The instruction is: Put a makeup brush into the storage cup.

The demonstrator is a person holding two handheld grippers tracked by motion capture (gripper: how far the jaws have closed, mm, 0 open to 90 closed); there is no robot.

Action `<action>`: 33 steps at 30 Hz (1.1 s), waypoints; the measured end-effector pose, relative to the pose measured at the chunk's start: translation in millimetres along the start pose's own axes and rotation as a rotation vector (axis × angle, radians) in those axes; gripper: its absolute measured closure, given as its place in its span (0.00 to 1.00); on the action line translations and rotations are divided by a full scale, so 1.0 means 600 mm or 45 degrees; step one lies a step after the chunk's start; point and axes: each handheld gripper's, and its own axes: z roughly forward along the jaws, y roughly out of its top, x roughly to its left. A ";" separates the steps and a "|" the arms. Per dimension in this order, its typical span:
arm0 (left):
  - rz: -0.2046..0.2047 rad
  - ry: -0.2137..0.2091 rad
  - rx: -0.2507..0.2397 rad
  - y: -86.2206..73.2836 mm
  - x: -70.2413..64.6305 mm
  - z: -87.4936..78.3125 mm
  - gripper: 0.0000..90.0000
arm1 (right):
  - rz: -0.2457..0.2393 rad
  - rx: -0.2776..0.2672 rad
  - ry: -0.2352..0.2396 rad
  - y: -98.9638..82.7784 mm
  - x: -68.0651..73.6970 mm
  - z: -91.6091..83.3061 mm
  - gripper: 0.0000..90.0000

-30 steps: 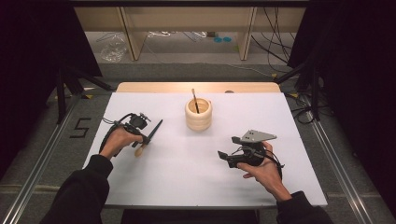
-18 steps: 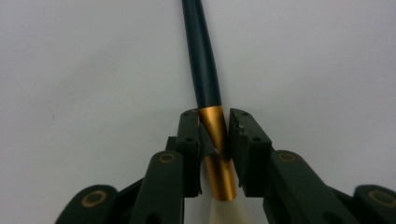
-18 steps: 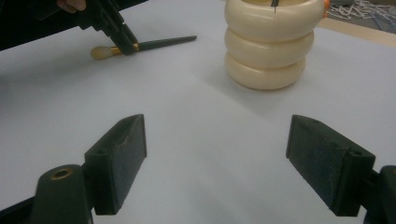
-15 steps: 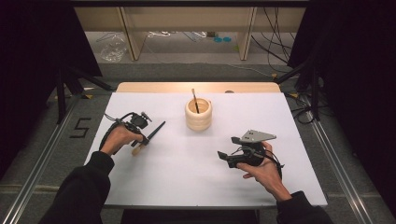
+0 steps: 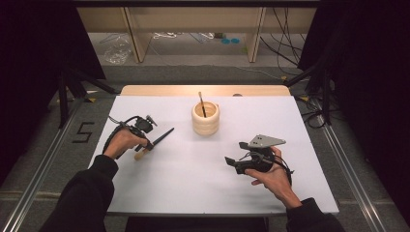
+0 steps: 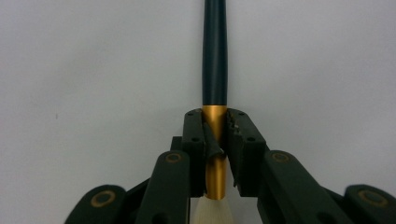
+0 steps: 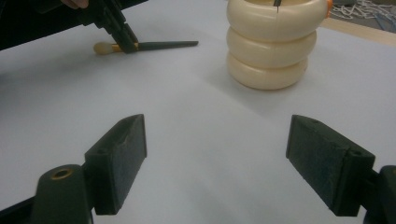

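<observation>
White worktop point(image 5: 193, 188), seen from above, with a cream ribbed holder point(image 5: 205, 117) near its centre toward twelve o'clock; one dark-handled tool point(image 5: 202, 104) already stands upright in the holder. At about nine o'clock from the holder, well apart from it, lies a makeup brush point(image 5: 155, 143), its dark handle pointing toward the holder and its pale bristle tuft toward the person. The left gripper point(image 5: 147, 145) has just been closing, and its jaws now clamp the brush's gold ferrule point(image 6: 215, 140) from both sides, as the left gripper view shows, with the handle running straight ahead and the tuft point(image 6: 210, 211) below between the linkages. The brush appears to rest on or just above the worktop; which of the two cannot be told. The right gripper point(image 5: 231, 161), at about five o'clock from the holder, is held idle with its jaws spread wide and nothing between them. The step in hand is judged to be the pick-up of the brush, with the grasp just secured. The next move would call for lifting the brush, tilting it upright and carrying it over the holder's open mouth, keeping clear of the tool already inside.
</observation>
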 end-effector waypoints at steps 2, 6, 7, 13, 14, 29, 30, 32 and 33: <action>0.033 0.011 0.026 0.003 -0.001 -0.001 0.87 | 0.000 0.000 0.001 0.000 0.000 0.000 0.24; 0.071 0.023 0.063 0.008 -0.002 -0.002 0.87 | 0.000 0.000 0.002 0.000 0.000 0.000 0.24; 0.076 0.021 0.069 0.009 -0.001 -0.002 0.87 | -0.003 0.004 0.008 0.000 0.000 0.000 0.24; 0.115 0.029 0.083 0.011 -0.002 -0.002 0.87 | -0.002 -0.001 0.004 0.000 0.000 0.001 0.24; 0.115 0.029 0.083 0.011 -0.002 -0.002 0.87 | -0.002 -0.001 0.004 0.000 0.000 0.001 0.24; 0.193 0.030 0.081 0.005 -0.008 -0.013 0.87 | -0.002 0.005 0.012 0.000 0.002 0.003 0.24; 0.193 0.030 0.081 0.005 -0.008 -0.013 0.87 | -0.002 0.005 0.012 0.000 0.002 0.003 0.24; 0.192 0.026 0.068 0.003 -0.011 -0.016 0.87 | -0.006 0.004 0.013 0.001 0.003 0.003 0.24; 0.213 0.020 0.066 0.002 -0.013 -0.021 0.87 | -0.004 0.003 0.017 0.001 0.003 0.003 0.24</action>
